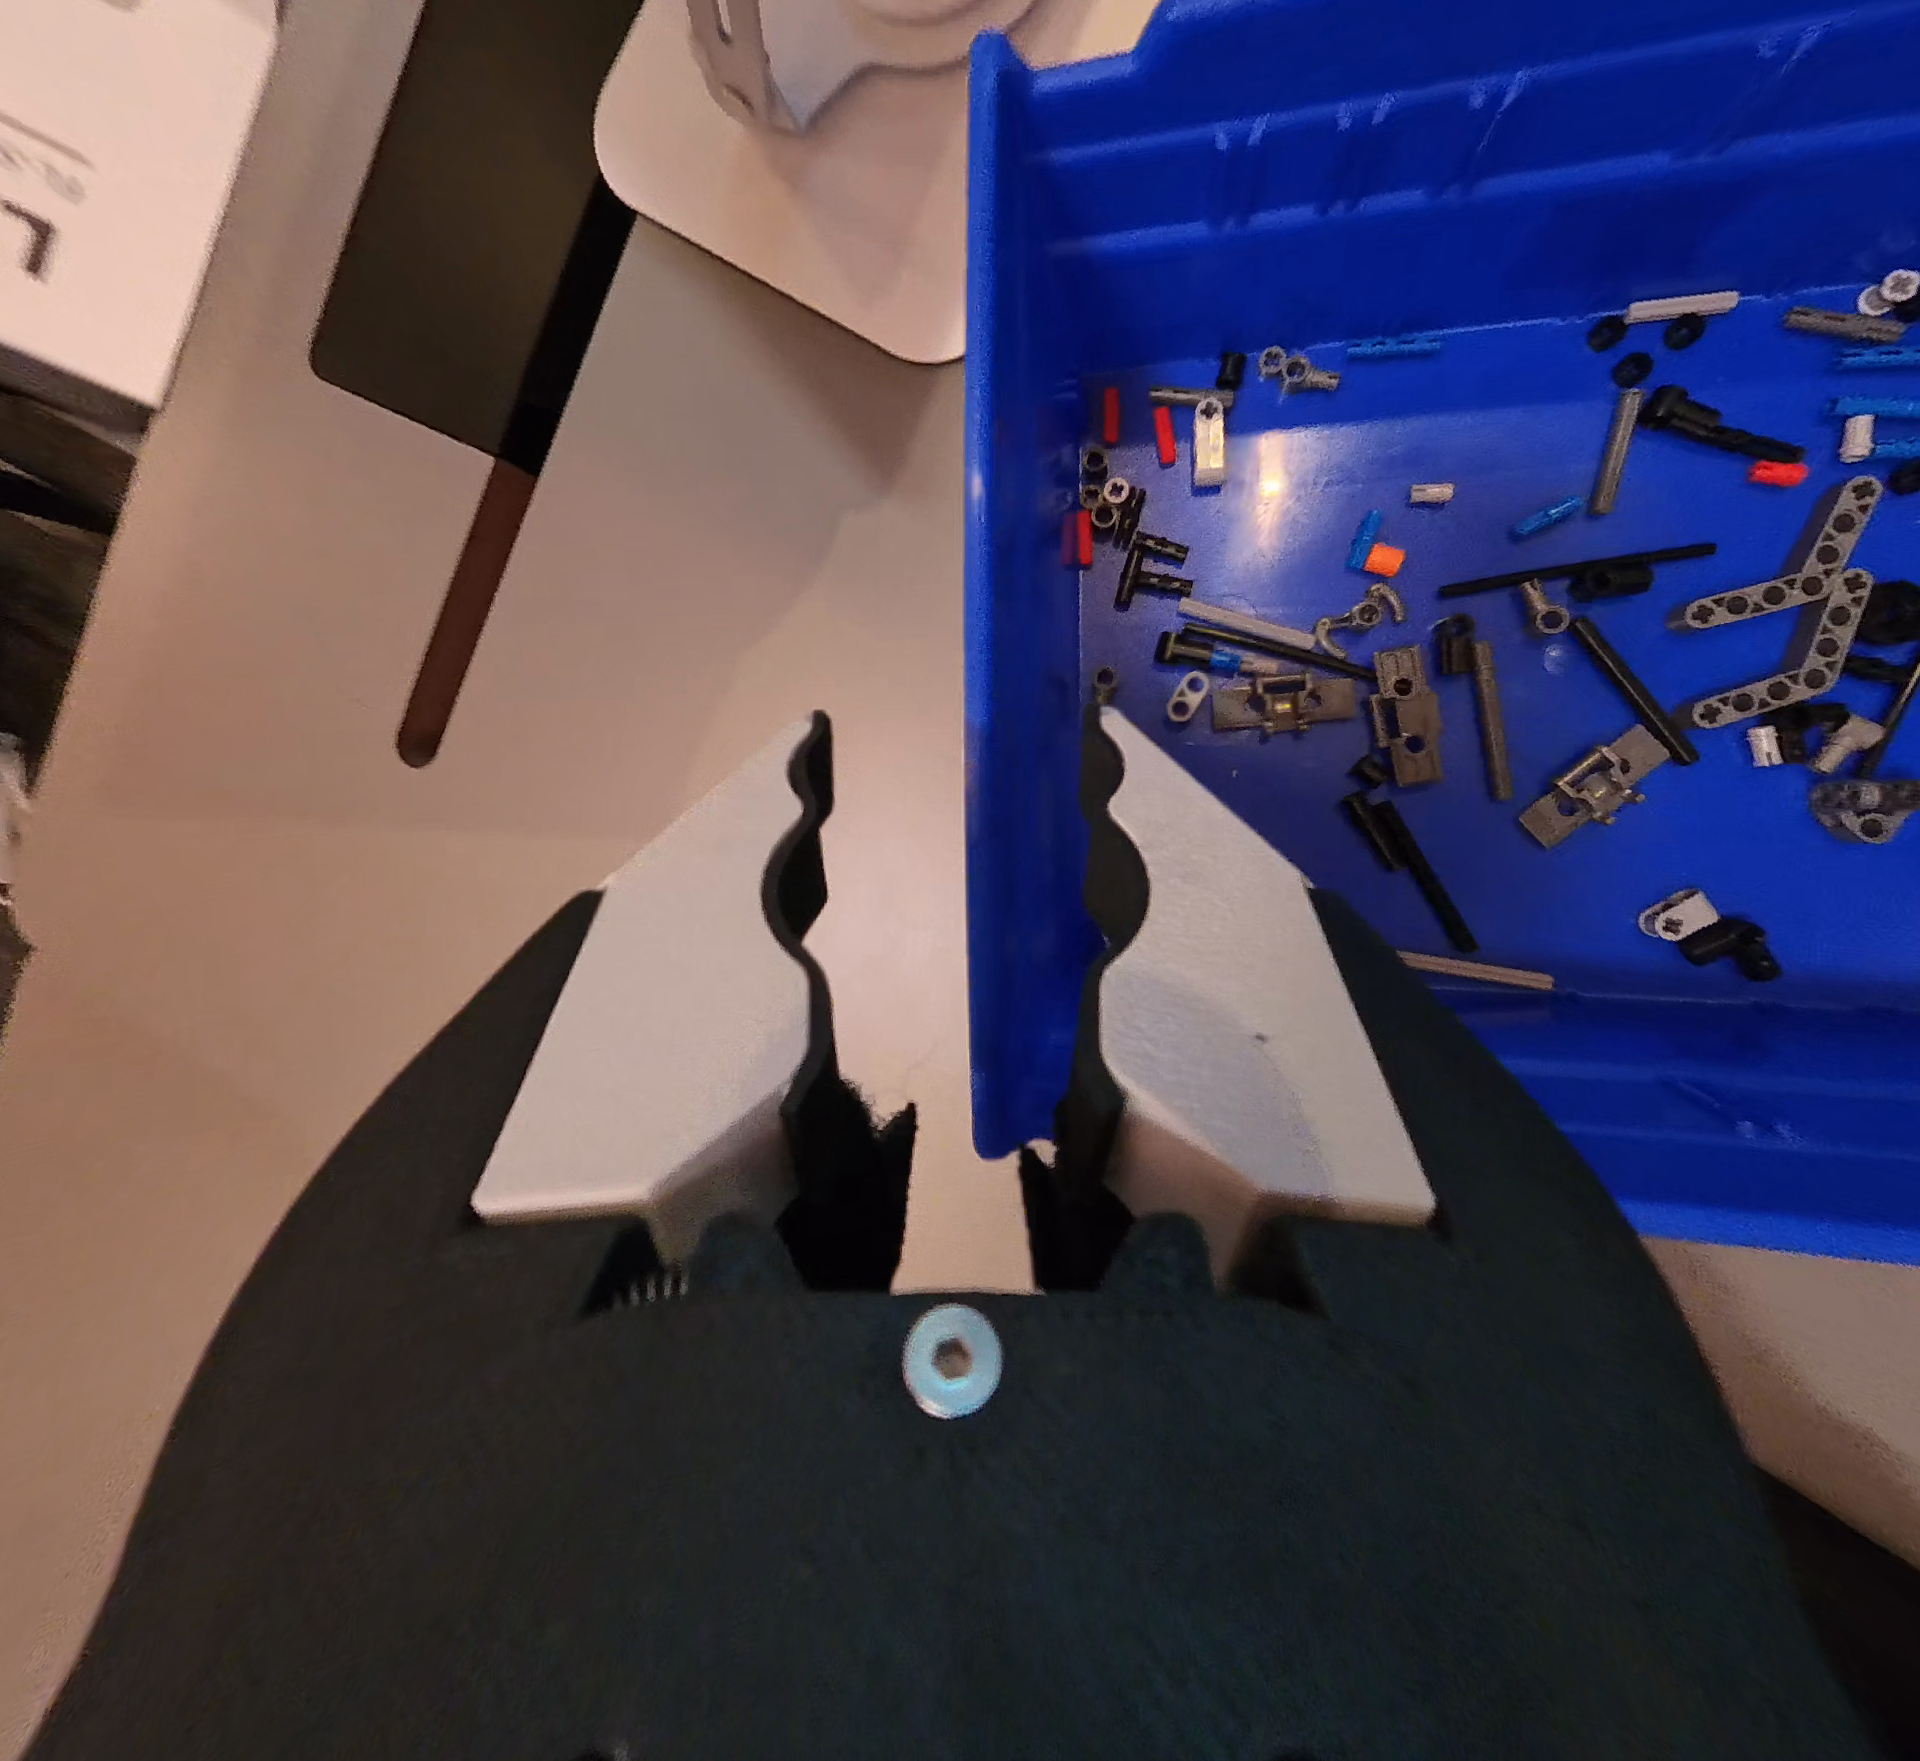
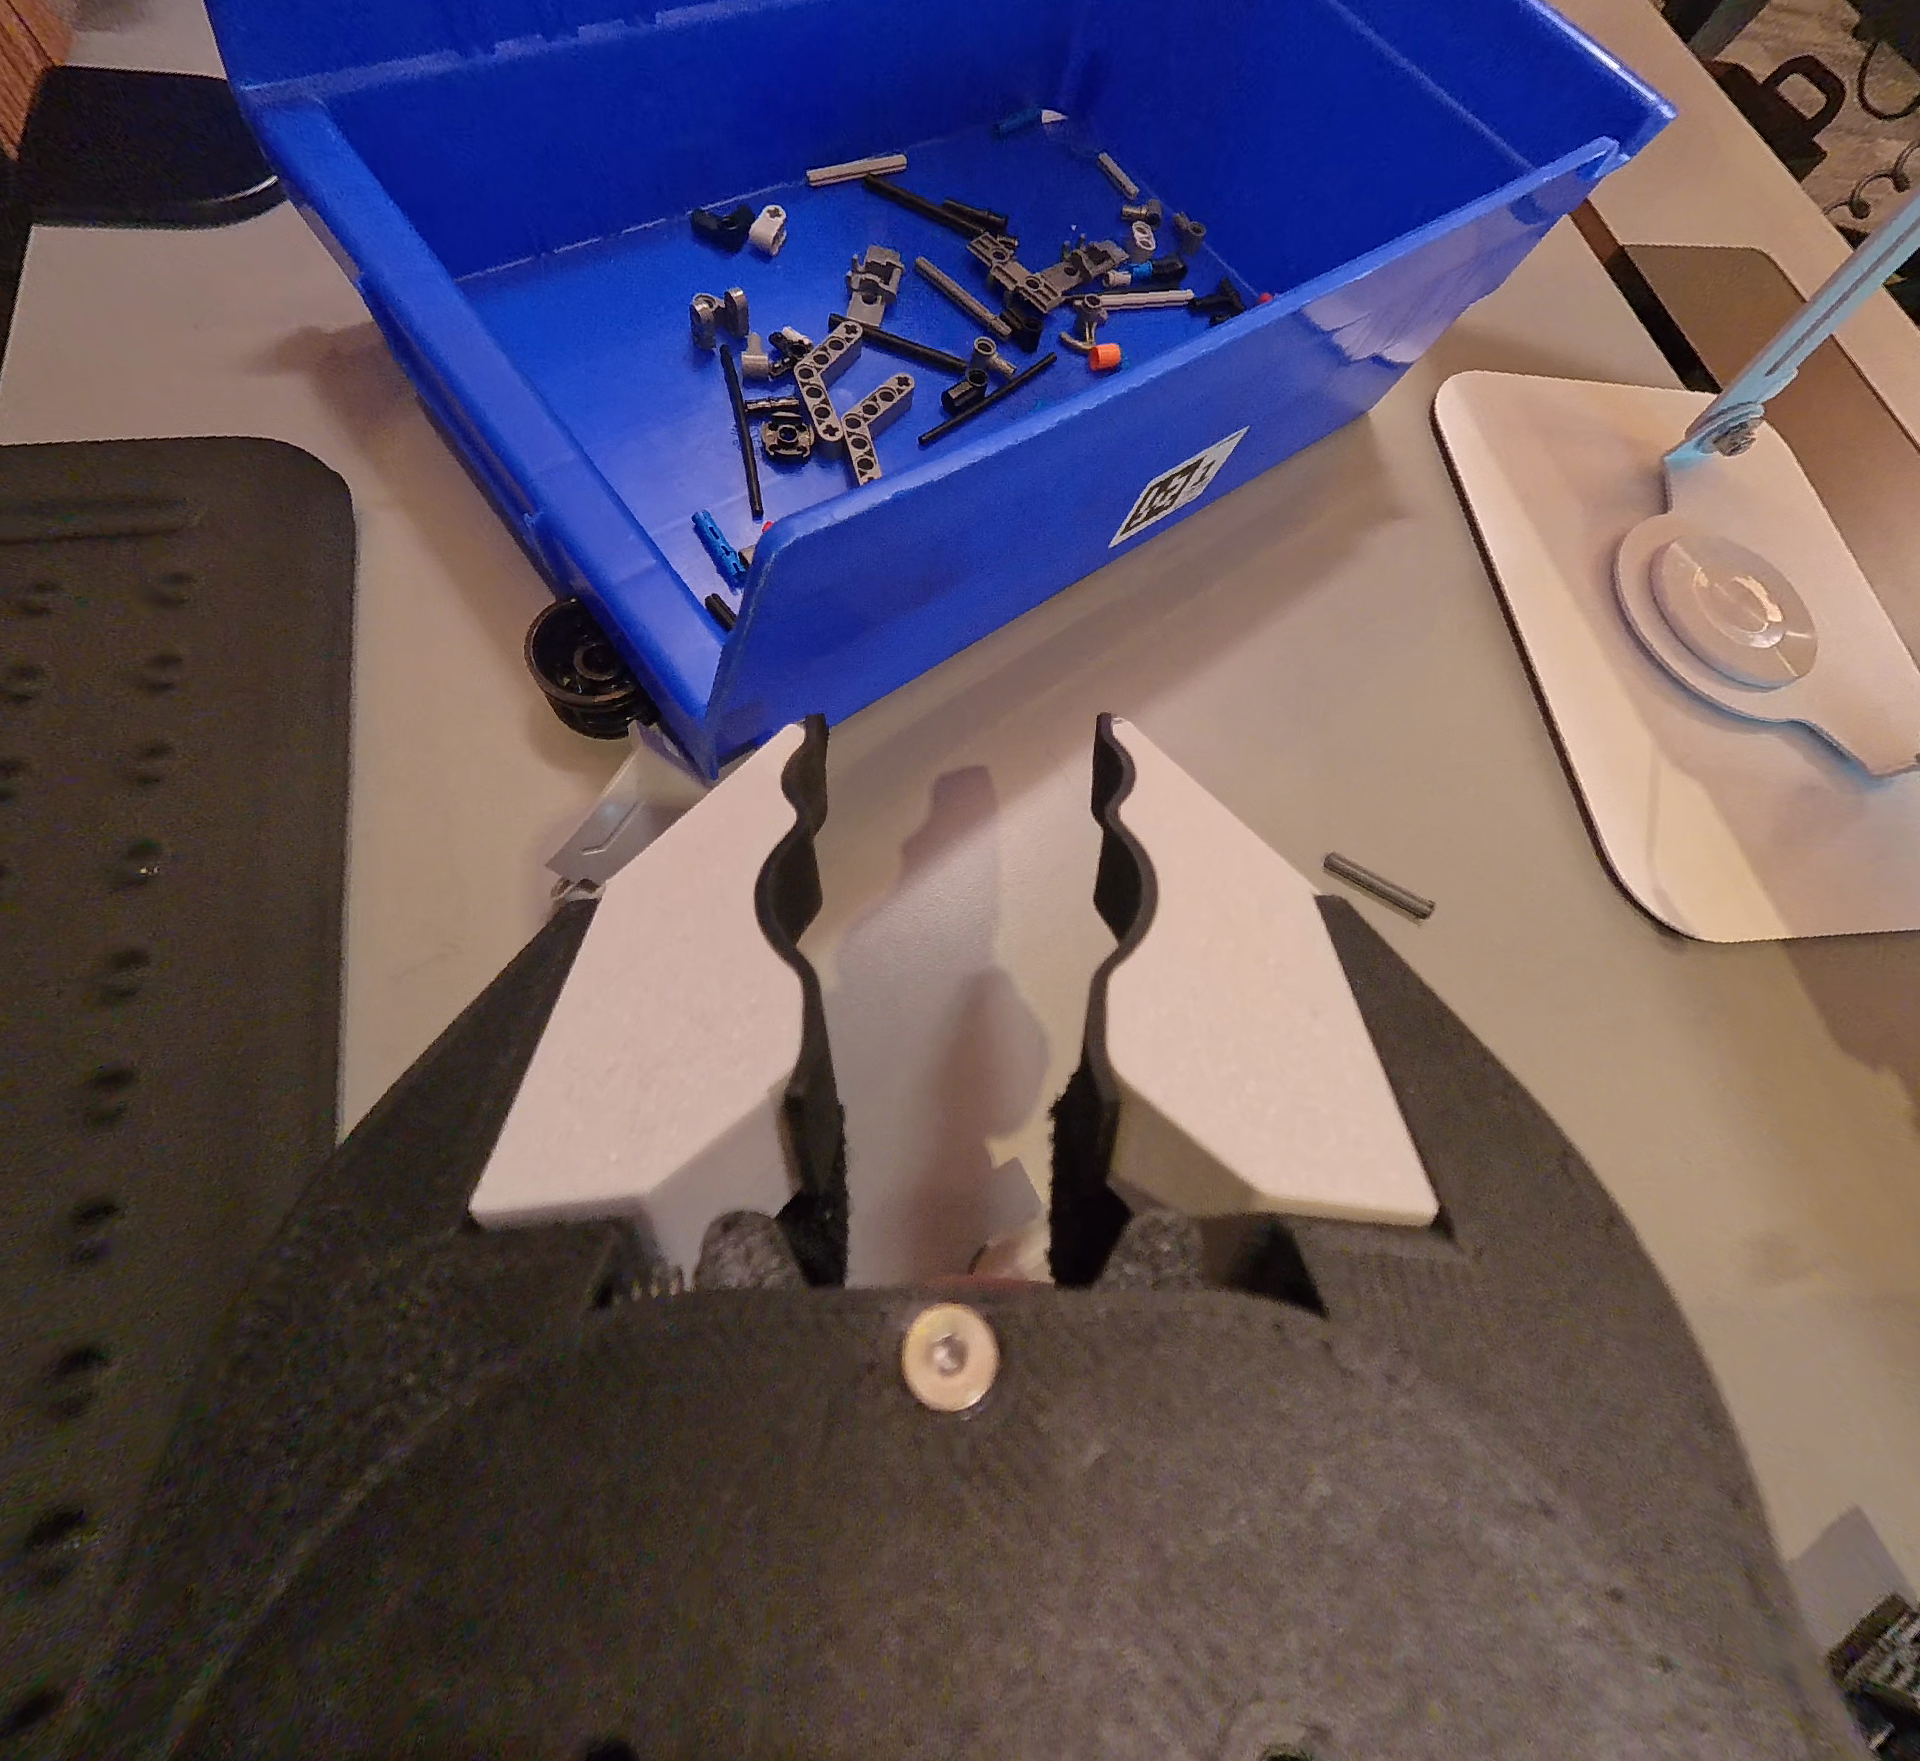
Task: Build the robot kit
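On the pale table [image 2: 1299, 672], a blue bin [image 2: 1039, 506] of small parts [image 2: 862, 361], its wall between the parted left claw [image 1: 956, 745]; right claw [image 2: 956, 745] parted, empty.

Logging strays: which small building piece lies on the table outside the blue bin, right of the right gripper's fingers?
The short dark grey rod, alone on the bare table between the right gripper and the white base plate.

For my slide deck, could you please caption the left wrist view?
Open left gripper straddling the side wall of a blue bin of small building-toy parts.
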### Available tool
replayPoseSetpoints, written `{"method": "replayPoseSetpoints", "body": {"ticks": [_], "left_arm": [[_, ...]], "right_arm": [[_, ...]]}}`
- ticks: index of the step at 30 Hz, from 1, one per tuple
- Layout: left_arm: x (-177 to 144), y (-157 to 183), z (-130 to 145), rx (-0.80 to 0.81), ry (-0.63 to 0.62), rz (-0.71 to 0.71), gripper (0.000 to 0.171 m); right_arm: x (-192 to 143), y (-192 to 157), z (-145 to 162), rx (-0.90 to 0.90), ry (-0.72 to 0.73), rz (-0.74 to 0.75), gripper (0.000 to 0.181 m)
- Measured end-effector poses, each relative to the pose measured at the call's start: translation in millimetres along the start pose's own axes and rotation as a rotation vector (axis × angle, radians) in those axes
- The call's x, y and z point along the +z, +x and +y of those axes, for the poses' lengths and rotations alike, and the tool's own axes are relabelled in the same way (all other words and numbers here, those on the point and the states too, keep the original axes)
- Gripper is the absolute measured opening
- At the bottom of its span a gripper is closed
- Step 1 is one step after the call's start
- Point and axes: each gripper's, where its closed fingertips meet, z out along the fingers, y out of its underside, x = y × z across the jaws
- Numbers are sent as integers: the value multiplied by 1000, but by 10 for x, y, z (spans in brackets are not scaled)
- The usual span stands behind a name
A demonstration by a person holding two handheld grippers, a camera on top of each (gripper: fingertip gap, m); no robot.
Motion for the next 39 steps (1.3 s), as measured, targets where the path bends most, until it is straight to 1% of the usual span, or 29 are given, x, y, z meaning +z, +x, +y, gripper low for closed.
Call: {"method": "replayPoseSetpoints", "body": {"ticks": [4, 7, 9, 10, 13, 16, 20, 24, 29, 32, 34, 37, 38, 39], "left_arm": [[-106, 129, -184, 74, 43, -18, 49], [-87, 403, -247, 151, 29, 56, 53], [-9, 675, -198, 221, -26, 147, 54], [46, 769, -164, 254, -59, 167, 55], [231, 939, 17, 303, -199, 206, 66], [386, 994, 190, 306, -307, 225, 74], [516, 1039, 282, 306, -372, 248, 75], [555, 1012, 377, 309, -454, 228, 77], [577, 1048, 411, 358, -538, 211, 76], [615, 1115, 399, 362, -570, 241, 77], [642, 1135, 390, 337, -580, 270, 79], [650, 1189, 387, 320, -572, 330, 70], [650, 1208, 381, 313, -563, 347, 65], [639, 1246, 385, 305, -561, 374, 57]], "right_arm": [[0, -1, 1, 0, 0, 0, 49], [-2, -1, 0, -1, 0, 0, 49], [-2, -1, 0, -1, 0, 0, 49], [0, -2, 1, -1, -1, -1, 49], [1, -4, 2, -2, -2, -1, 49], [1, -8, 1, -2, -2, -2, 49], [3, -9, 3, -2, -2, -3, 49], [8, -13, 5, -2, -4, -5, 49], [32, -10, 21, -1, -12, -6, 49], [42, -6, 26, -1, -15, -5, 49], [44, -4, 28, -1, -17, -4, 49], [39, -3, 24, -1, -13, -4, 49], [37, -4, 22, 0, -12, -5, 49], [35, -5, 21, 0, -11, -6, 49]]}}
